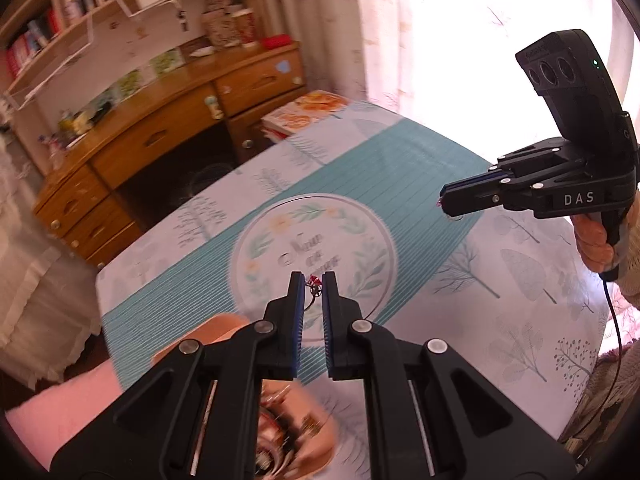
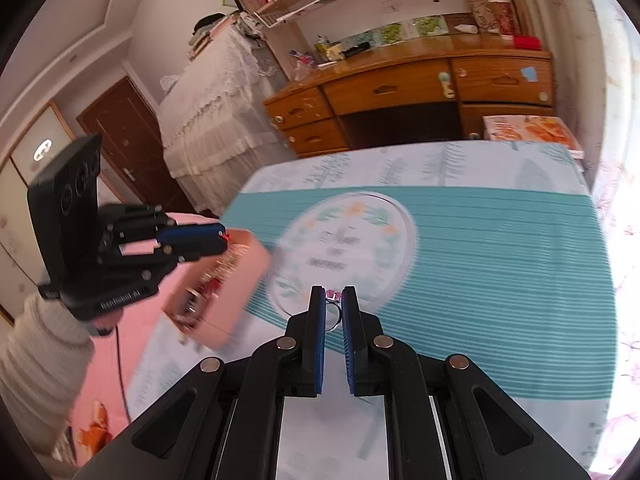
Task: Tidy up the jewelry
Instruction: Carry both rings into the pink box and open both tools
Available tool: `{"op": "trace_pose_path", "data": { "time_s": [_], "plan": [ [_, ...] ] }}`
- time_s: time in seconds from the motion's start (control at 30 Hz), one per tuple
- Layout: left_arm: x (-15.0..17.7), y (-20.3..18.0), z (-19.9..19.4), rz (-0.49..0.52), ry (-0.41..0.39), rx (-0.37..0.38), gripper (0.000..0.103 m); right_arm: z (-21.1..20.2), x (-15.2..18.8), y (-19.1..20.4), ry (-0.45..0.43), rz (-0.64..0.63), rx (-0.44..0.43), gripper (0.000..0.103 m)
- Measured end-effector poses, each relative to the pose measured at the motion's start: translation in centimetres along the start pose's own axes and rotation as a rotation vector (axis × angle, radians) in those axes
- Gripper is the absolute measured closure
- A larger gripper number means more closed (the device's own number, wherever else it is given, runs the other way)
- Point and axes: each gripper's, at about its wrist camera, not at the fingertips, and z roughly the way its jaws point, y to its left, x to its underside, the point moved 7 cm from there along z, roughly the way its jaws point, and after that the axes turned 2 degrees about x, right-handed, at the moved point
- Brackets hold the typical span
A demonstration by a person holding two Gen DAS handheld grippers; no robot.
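Left wrist view: the left gripper [image 1: 311, 286] is closed almost fully, its blue pads clamped on a ring with a red stone [image 1: 313, 285] held at the fingertips above the surface [image 1: 500, 280]. Below and behind the fingers, at the near left corner of the surface, lies a pink jewelry box [image 1: 296, 432]; it is blurred, with mixed pieces visible inside. The surface carries a tablecloth with a teal striped band and a round floral emblem [image 1: 316, 248] at its centre. The right gripper [image 1: 442, 204] appears at the right of this view, raised over the right edge of the surface, held by a hand [image 1: 594, 246]. Right wrist view: the right gripper [image 2: 333, 300] is likewise nearly closed, pinching a ring with a pink stone [image 2: 333, 298] between its fingertips, over the near rim of the emblem. The left gripper [image 2: 224, 240] hovers over the open pink box, with a red speck at its tip. A wooden desk [image 2: 400, 88] stands beyond the far edge of the surface.
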Motion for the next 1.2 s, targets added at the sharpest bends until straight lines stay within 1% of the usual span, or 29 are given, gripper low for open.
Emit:
{"op": "trace_pose_path", "data": {
  "time_s": [0.13, 0.27, 0.4, 0.53, 0.63, 0.83, 0.93, 1.0, 1.13, 1.17, 1.2],
  "plan": [
    [1.9, 3.4, -2.6, -0.061, -0.019, -0.053, 0.097, 2.7, -2.2, 5.0, 0.017, 0.018, -0.059, 0.095],
    [4.2, 6.2, -3.6, -0.125, -0.019, -0.082, 0.097, 6.3, -3.8, 9.7, 0.058, 0.048, -0.092, 0.095],
    [6.6, 8.1, -3.2, -0.187, -0.009, -0.074, 0.097, 10.3, -4.4, 13.7, 0.114, 0.061, -0.108, 0.095],
    [8.4, 8.8, -2.4, -0.245, -0.013, -0.038, 0.097, 14.1, -4.2, 16.4, 0.161, 0.05, -0.084, 0.095],
    [9.0, 8.5, -1.7, -0.269, -0.022, 0.005, 0.097, 16.1, -3.7, 16.9, 0.195, 0.051, -0.075, 0.095],
    [8.9, 7.9, 0.1, -0.294, -0.009, 0.034, 0.097, 18.5, -3.0, 16.8, 0.238, 0.063, -0.027, 0.094],
    [8.6, 7.7, 0.8, -0.314, -0.003, 0.051, 0.097, 18.8, -2.9, 16.1, 0.238, 0.06, -0.016, 0.087],
    [8.5, 7.5, 1.2, -0.312, 0.0, 0.048, 0.097, 19.0, -2.9, 16.0, 0.231, 0.054, -0.006, 0.082],
    [8.6, 7.3, 2.0, -0.315, 0.032, 0.026, 0.096, 18.8, -3.0, 15.6, 0.219, 0.062, 0.001, 0.082],
    [8.7, 7.3, 2.1, -0.317, 0.042, 0.022, 0.094, 18.7, -3.0, 15.5, 0.219, 0.062, 0.003, 0.082],
    [8.9, 7.3, 2.3, -0.322, 0.052, 0.02, 0.088, 18.6, -2.9, 15.4, 0.217, 0.061, 0.005, 0.082]
  ]
}}
